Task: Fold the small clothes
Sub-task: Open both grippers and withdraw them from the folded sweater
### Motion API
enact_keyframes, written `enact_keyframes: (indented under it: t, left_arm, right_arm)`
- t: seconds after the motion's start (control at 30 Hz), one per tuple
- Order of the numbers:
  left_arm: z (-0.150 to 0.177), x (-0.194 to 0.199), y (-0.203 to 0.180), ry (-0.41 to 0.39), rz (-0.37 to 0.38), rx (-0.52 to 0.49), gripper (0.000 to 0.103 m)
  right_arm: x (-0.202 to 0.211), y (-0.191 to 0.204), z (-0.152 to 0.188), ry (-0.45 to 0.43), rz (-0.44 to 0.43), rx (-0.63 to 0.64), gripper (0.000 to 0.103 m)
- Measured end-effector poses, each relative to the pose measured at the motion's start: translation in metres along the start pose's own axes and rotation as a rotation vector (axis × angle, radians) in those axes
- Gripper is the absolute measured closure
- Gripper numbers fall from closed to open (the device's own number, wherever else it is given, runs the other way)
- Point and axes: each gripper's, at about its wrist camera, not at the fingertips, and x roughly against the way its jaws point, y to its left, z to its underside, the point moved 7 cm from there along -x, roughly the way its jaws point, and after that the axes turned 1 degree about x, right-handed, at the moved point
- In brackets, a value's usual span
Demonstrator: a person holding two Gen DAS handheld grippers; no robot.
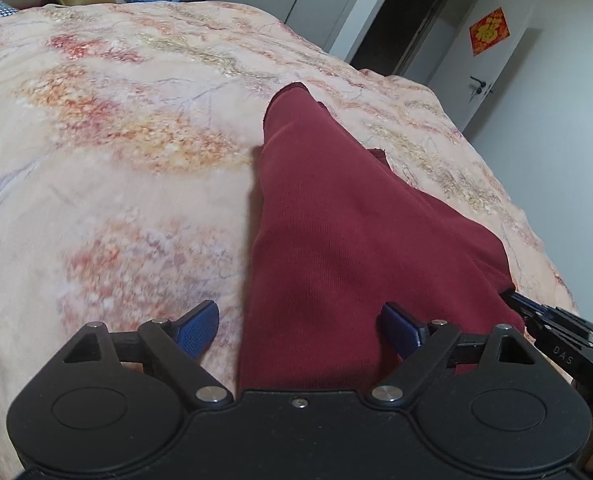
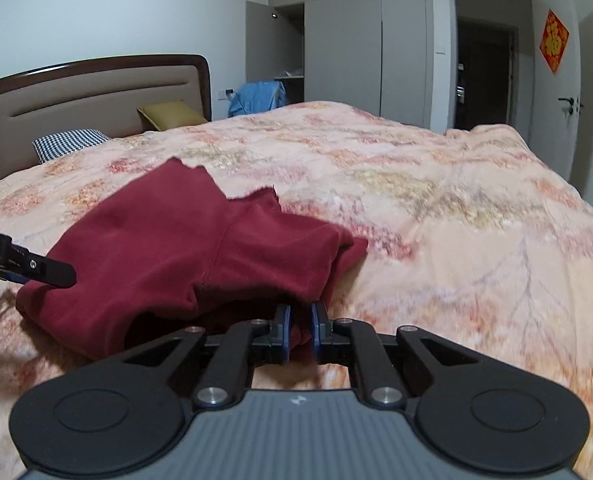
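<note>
A dark red garment [image 1: 336, 220] lies partly folded on the peach floral bedcover [image 1: 96, 160]. My left gripper [image 1: 300, 326] stands open, with the near end of the garment running between its blue pads [image 1: 198, 326], which do not press on it. In the right wrist view the garment [image 2: 176, 240] is bunched at its near right corner. My right gripper [image 2: 300, 320] is shut on a fold of that corner. The right gripper's tip [image 1: 556, 328] shows at the garment's right edge in the left wrist view. The left gripper's finger [image 2: 36, 268] reaches the garment's left corner.
A padded headboard [image 2: 96, 92] with a checked pillow [image 2: 68, 142] and a yellow cushion [image 2: 172, 114] stands at the far end. Blue clothing [image 2: 256, 98] hangs by the open wardrobe [image 2: 288, 52]. A dark doorway [image 2: 484, 72] and a door [image 2: 568, 100] lie past the bed's right edge.
</note>
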Motion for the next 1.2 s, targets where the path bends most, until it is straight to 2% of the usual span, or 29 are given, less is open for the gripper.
enact_keyframes:
  t: [0.07,0.17,0.23,0.3,0.37,0.53,0.63,0.7,0.87,1.2]
  left_arm:
    - [0.0,0.006,0.0,-0.007,-0.002,0.015,0.013]
    - [-0.001,0.022,-0.005,-0.035,-0.009,0.014,0.008]
    - [-0.002,0.035,-0.01,-0.059,-0.019,-0.003,0.006]
    - [-0.001,0.051,-0.016,-0.088,-0.02,-0.02,0.003]
    - [0.001,0.068,-0.022,-0.124,-0.025,-0.037,0.001]
    - [0.013,0.107,-0.034,-0.188,-0.042,-0.085,0.001]
    - [0.027,0.127,-0.037,-0.225,-0.055,-0.099,0.001]
    - [0.038,0.139,-0.038,-0.245,-0.074,-0.111,0.001]
    - [0.063,0.161,-0.031,-0.288,-0.116,-0.138,0.001]
    - [0.098,0.172,-0.01,-0.278,-0.185,-0.188,0.001]
  right_arm:
    - [0.003,-0.001,0.001,-0.016,-0.008,-0.025,0.089]
    - [0.014,-0.002,-0.001,-0.037,-0.002,-0.067,0.079]
    - [0.025,0.0,-0.004,-0.059,0.014,-0.079,0.061]
    - [0.041,0.003,-0.007,-0.089,0.029,-0.092,0.048]
    - [0.059,0.007,-0.009,-0.121,0.039,-0.107,0.041]
    - [0.107,0.026,-0.007,-0.197,0.073,-0.13,0.014]
    - [0.134,0.037,-0.002,-0.233,0.083,-0.144,0.004]
    - [0.149,0.044,0.003,-0.248,0.101,-0.144,0.0]
    - [0.176,0.061,0.021,-0.257,0.134,-0.152,0.0]
    - [0.19,0.081,0.062,-0.194,0.166,-0.157,0.0]
